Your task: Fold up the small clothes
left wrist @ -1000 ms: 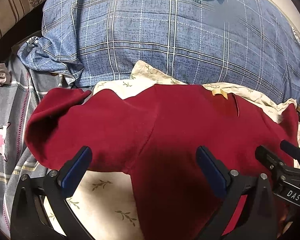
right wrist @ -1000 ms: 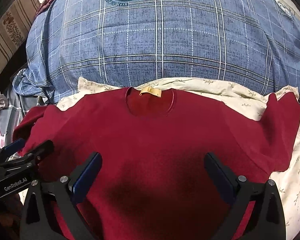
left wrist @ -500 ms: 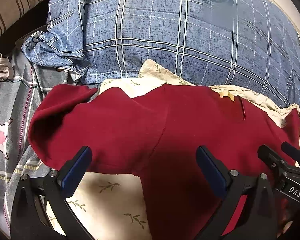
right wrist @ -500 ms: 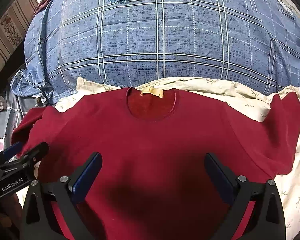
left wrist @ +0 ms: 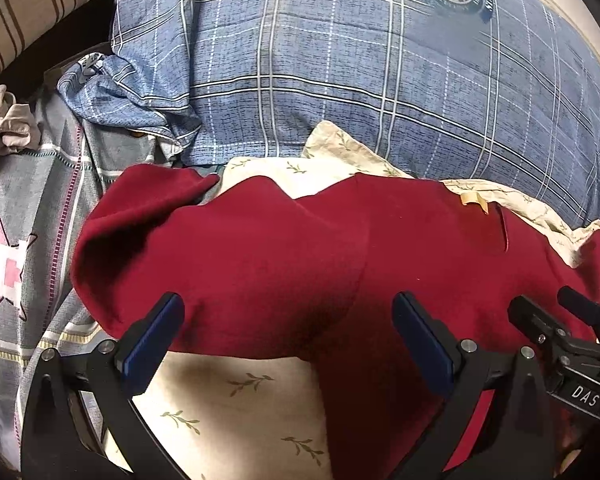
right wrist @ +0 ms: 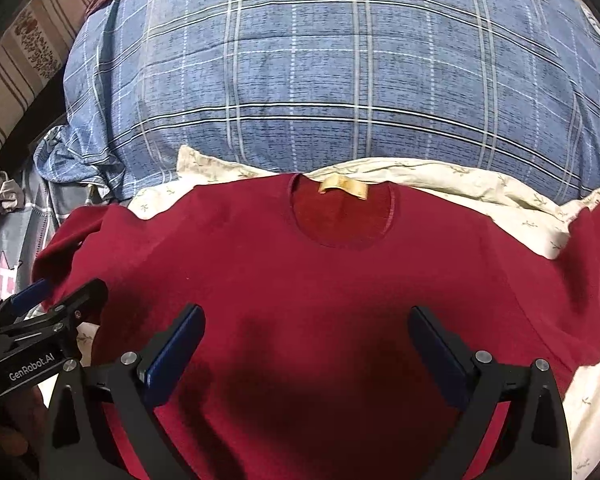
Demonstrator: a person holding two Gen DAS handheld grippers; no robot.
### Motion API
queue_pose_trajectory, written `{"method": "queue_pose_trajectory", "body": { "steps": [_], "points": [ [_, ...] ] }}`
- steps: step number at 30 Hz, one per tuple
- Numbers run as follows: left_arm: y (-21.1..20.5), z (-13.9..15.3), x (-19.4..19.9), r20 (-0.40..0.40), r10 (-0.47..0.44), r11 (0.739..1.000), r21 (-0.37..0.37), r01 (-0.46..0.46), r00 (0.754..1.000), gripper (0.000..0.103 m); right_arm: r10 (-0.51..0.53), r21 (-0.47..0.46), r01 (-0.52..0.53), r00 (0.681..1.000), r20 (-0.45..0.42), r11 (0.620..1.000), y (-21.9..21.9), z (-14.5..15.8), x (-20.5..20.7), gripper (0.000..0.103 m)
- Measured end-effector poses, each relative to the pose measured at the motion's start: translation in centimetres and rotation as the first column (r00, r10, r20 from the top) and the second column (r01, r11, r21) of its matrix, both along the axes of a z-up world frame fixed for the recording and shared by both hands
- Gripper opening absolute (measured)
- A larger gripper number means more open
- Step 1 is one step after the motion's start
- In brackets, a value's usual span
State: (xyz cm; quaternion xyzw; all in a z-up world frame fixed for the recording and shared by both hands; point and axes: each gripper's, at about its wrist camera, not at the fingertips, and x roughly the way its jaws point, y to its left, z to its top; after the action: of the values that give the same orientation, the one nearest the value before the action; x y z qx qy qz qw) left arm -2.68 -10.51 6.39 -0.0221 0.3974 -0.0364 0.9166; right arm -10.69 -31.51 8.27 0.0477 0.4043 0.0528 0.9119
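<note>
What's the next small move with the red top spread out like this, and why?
Probably lower the left hand-held gripper onto the bunched left sleeve and pinch it, ready to fold inward. The red top lies face up on the floral sheet, collar away; both grippers are open and empty, and that sleeve is rumpled past the sheet's edge.

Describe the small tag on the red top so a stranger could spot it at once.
Start at the big blue plaid pillow; just below it a dark red sweater lies spread flat on a cream leaf-print cloth. At the back of the sweater's round neckline sits the tag: a short yellowish strip, the only pale patch on the plain red fabric.
</note>
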Motion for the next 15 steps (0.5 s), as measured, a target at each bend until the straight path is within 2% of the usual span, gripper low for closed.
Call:
{"method": "queue_pose_trajectory", "body": {
  "steps": [2, 6, 10, 15],
  "points": [
    [0.6, 0.1, 0.0, 0.004, 0.012, 1.000, 0.002, -0.012, 1.000, 0.103, 0.022, 0.000, -0.022, 1.000, 0.002, 1.000, 0.7, 0.1, 0.2, 0.097],
    [2.9, 0.3, 0.1, 0.012, 0.067, 0.998, 0.018, -0.067, 0.998, 0.103, 0.078, 0.016, -0.078, 0.997, 0.000, 0.997, 2.2, 0.4, 0.8, 0.079],
    [7.1, 0.2, 0.3, 0.009, 0.192, 0.981, 0.010, -0.192, 0.981, 0.103, 0.164, 0.048, -0.164, 0.986, 0.002, 0.985, 4.7, 1.0, 1.9, 0.076],
    [11.6, -1.2, 1.1, -0.054, 0.348, 0.937, -0.008, -0.349, 0.936, 0.103, 0.278, 0.146, -0.275, 0.961, 0.002, 0.950, 8.7, 2.1, 3.4, 0.076]
  ]
}}
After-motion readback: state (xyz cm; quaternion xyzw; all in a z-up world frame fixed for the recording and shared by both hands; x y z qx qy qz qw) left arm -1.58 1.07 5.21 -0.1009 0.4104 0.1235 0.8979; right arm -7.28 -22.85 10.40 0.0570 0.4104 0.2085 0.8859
